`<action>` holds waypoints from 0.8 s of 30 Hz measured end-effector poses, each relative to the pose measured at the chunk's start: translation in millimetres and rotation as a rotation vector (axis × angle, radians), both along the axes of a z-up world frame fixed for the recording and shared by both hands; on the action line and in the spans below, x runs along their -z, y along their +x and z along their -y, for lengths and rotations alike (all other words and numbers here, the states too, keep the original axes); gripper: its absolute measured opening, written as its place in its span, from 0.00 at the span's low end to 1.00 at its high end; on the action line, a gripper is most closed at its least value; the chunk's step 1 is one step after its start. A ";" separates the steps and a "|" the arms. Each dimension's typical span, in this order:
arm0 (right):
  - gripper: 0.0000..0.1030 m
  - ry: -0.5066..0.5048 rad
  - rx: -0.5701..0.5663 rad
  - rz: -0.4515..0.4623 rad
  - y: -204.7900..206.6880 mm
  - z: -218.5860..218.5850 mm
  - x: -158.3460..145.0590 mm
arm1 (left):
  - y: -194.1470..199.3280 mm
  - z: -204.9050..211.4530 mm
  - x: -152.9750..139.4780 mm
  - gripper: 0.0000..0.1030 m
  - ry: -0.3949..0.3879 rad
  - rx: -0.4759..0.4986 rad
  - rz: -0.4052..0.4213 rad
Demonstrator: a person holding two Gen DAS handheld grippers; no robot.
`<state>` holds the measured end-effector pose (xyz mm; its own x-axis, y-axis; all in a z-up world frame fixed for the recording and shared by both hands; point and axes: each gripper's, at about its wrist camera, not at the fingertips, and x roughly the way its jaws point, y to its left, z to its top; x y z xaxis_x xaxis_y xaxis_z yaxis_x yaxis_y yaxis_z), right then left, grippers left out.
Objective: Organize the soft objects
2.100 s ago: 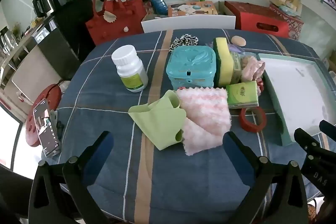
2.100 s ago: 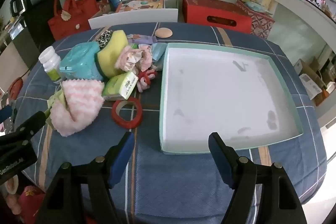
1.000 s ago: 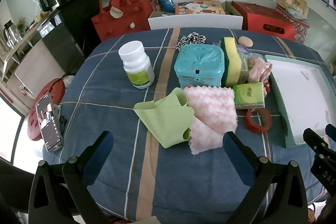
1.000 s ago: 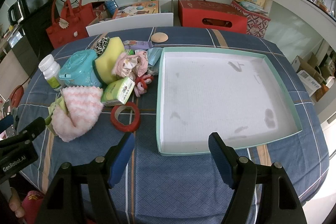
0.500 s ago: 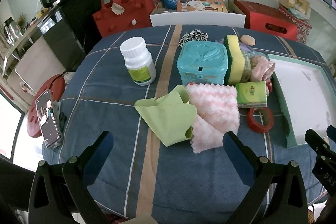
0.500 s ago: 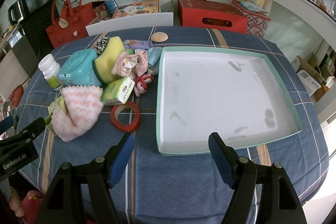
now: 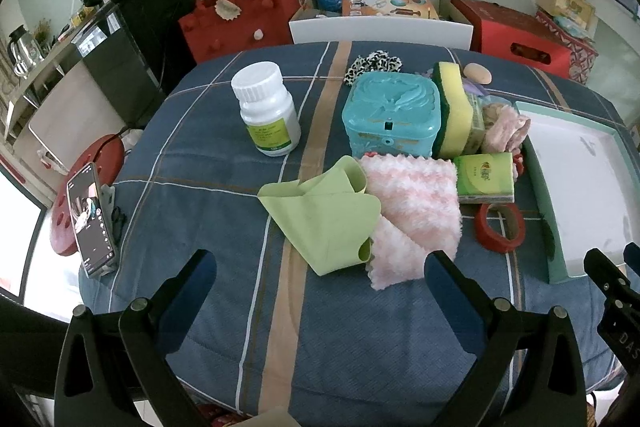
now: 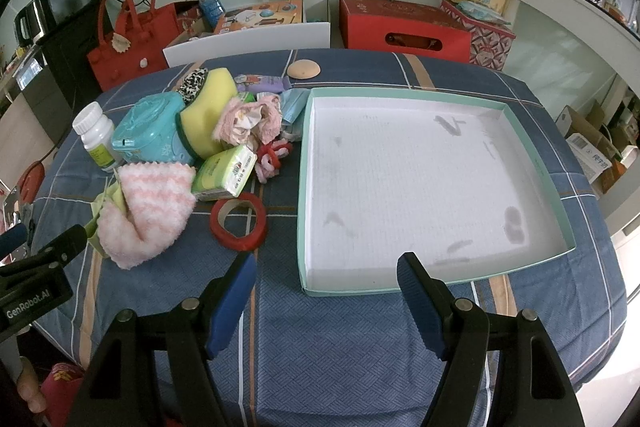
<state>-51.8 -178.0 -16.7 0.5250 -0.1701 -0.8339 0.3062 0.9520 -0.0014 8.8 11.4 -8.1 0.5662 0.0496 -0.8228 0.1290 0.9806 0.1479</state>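
Observation:
A pile of soft things lies on the blue checked tablecloth: a green cloth [image 7: 324, 219], a pink-and-white fluffy cloth [image 7: 412, 199] [image 8: 148, 203], a yellow sponge [image 7: 454, 107] [image 8: 206, 111], a pink fabric bundle [image 7: 506, 129] [image 8: 248, 119] and a green tissue pack [image 7: 486, 177] [image 8: 226, 171]. An empty teal-rimmed white tray [image 8: 500, 107] [image 7: 540, 179] sits to their right. My left gripper [image 7: 320, 267] hovers open just in front of the two cloths, holding nothing. My right gripper [image 8: 326, 267] stands open at the tray's near edge, also with nothing in it.
A white pill bottle [image 7: 266, 109], a teal plastic box [image 7: 392, 113], a red tape ring [image 7: 500, 227] [image 8: 239, 223], a leopard scrunchie [image 7: 372, 63] and red hair ties [image 8: 274, 157] share the table. A phone [image 7: 90, 223] stands at the left edge. Bags and boxes lie beyond.
The left view has drawn slightly closer to the cloths since the oldest frame; over the last second both grippers stay put, open, and no object has moved.

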 end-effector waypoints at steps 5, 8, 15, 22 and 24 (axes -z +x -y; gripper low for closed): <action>0.74 0.000 0.000 0.000 0.6 0.0 0.2 | 0.7 -0.3 1.3 1.00 0.001 0.000 -0.005; 0.74 0.000 0.000 0.000 0.8 0.0 -0.1 | 0.9 -0.3 2.3 1.00 0.003 0.000 -0.009; 0.74 -0.001 -0.001 -0.006 0.2 -0.6 2.2 | 2.2 -0.2 3.7 1.00 0.004 0.001 -0.019; 0.74 -0.002 -0.002 -0.009 1.2 -1.4 2.8 | 3.2 -0.6 5.0 1.00 -0.003 0.002 -0.029; 0.74 -0.002 -0.002 -0.010 1.0 -1.5 3.0 | 3.9 -0.7 5.2 1.00 -0.004 0.002 -0.031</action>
